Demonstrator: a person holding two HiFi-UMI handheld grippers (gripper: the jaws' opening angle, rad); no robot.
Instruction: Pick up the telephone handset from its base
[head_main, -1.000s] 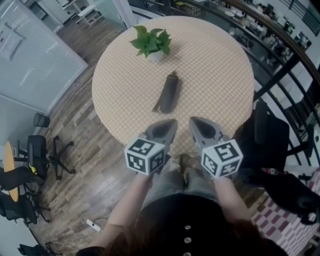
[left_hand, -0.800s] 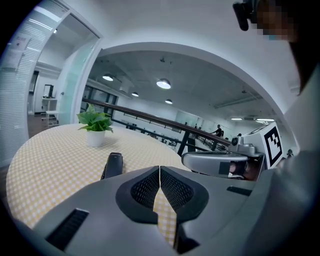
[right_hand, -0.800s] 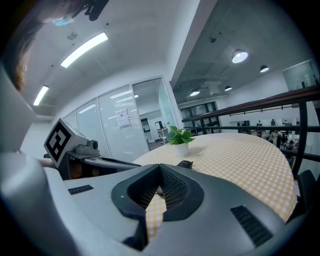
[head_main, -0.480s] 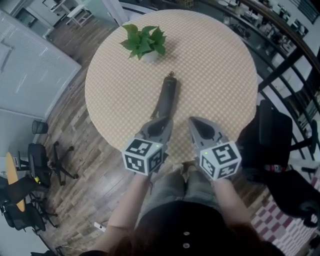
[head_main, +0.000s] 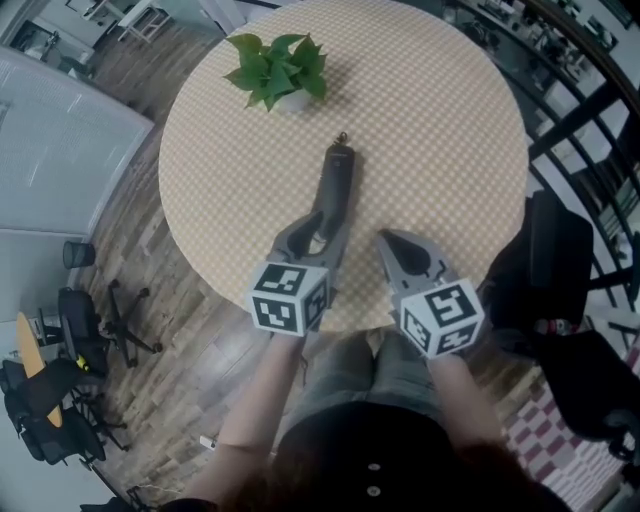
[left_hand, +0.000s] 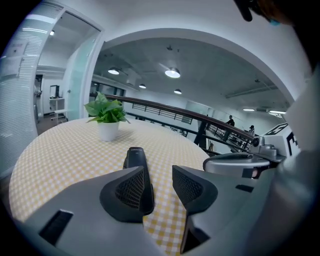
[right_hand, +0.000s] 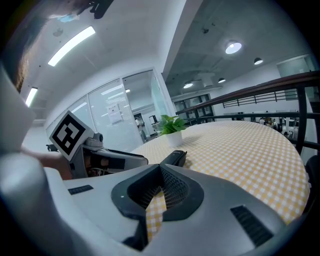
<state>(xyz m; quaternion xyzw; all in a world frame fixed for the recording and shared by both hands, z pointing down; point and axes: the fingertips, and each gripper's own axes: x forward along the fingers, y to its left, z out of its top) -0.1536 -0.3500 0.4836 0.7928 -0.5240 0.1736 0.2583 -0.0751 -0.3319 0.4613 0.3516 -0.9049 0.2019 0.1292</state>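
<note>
A slim, dark handset (head_main: 337, 185) lies flat on a round table (head_main: 440, 130) covered in yellow-and-white check, near a leafy plant (head_main: 272, 68) in a white pot (head_main: 292, 100). The left gripper (left_hand: 159, 172), its ribbed jaws just opened, stands released at the handset's near end, which edges into the gap unpressed. The right gripper (right_hand: 161, 170) is clenched on nothing.
</note>
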